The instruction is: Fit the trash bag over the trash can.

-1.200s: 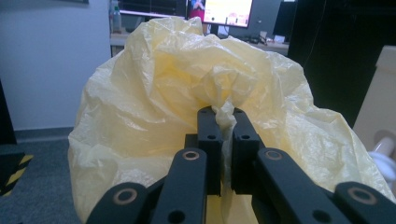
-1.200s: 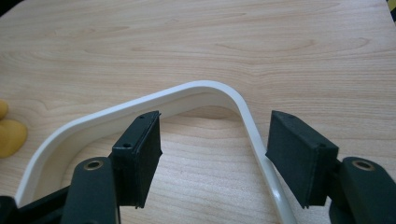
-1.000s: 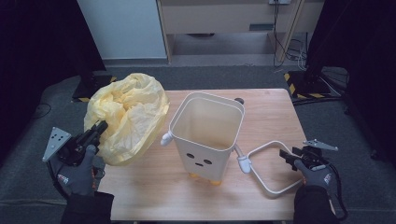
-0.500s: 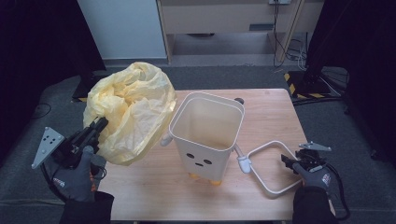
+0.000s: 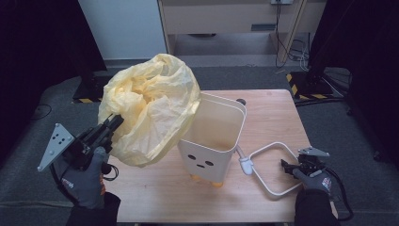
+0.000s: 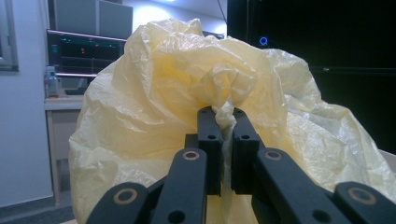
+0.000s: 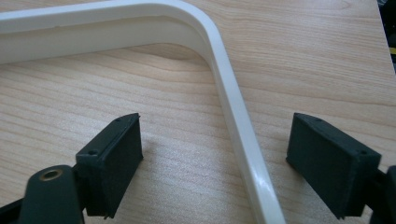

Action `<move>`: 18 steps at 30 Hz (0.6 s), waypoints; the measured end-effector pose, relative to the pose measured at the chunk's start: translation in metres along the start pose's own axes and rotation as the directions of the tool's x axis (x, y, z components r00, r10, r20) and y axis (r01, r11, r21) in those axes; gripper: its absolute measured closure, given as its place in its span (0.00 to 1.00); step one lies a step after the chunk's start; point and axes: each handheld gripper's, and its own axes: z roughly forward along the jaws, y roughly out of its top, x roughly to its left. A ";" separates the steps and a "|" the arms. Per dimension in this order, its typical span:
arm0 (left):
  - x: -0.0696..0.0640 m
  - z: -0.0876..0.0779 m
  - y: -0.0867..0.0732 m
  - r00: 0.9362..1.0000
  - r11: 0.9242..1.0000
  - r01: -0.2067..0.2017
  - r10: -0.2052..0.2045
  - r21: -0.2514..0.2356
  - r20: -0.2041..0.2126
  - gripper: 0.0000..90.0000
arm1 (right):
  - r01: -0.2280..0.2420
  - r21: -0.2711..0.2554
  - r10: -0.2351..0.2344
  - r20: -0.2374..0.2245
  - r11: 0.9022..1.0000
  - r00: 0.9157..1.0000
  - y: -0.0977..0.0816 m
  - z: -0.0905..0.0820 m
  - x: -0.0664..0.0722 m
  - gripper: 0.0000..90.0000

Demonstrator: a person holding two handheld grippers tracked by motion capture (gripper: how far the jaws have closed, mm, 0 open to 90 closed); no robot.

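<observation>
Left hand-held gripper (image 5: 114, 123): jaws nearly closed, pinching a gathered fold of the yellow plastic bag (image 5: 150, 113). In the left gripper view the hand-held gripper (image 6: 225, 116) has a twist of bag film squeezed in the narrow slot between the two black jaws, and the bag (image 6: 154, 116) billows up and around them. Gloved left hand (image 5: 87, 174) holds it at the front left corner of the worktop (image 5: 273, 110), jaws pointing up and to the right.

Bag is lifted off the worktop, puffed out, hanging to the left of the white bin (image 5: 214, 136). Its right edge overlaps the bin's left rim in the high view; cannot tell if it actually touches or sits inside the rim. Bin stands upright mid-worktop, open top, dot face on the front, orange feet.

Right hand-held gripper (image 5: 291, 165): jaws wide, gripping nothing. It is low at the front right of the worktop, at the white frame ring (image 5: 275, 167) that lies flat there. In the right gripper view the hand-held gripper (image 7: 217, 154) straddles one side of the ring (image 7: 233, 116): bar runs between the jaws, clear gap to each pad, no contact visible. Ring's near-left end sits just beside the bin's base, at a white knob (image 5: 245, 165). Gloved right hand (image 5: 316, 181) behind it, cable trailing.
</observation>
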 end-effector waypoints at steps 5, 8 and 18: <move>-0.012 0.012 0.005 0.999 1.000 0.001 -0.001 -0.013 0.034 0.95 | 0.009 0.018 -0.009 -0.021 1.000 1.000 0.000 0.001 0.001 0.07; -0.020 0.020 0.011 0.998 1.000 -0.015 0.016 -0.020 0.063 0.95 | 0.021 0.043 -0.019 -0.048 0.999 0.999 0.001 0.003 0.003 0.01; -0.051 0.052 0.019 0.985 0.998 -0.064 0.065 -0.011 0.163 0.95 | 0.064 0.039 -0.060 -0.082 0.997 0.995 0.001 0.003 0.000 0.01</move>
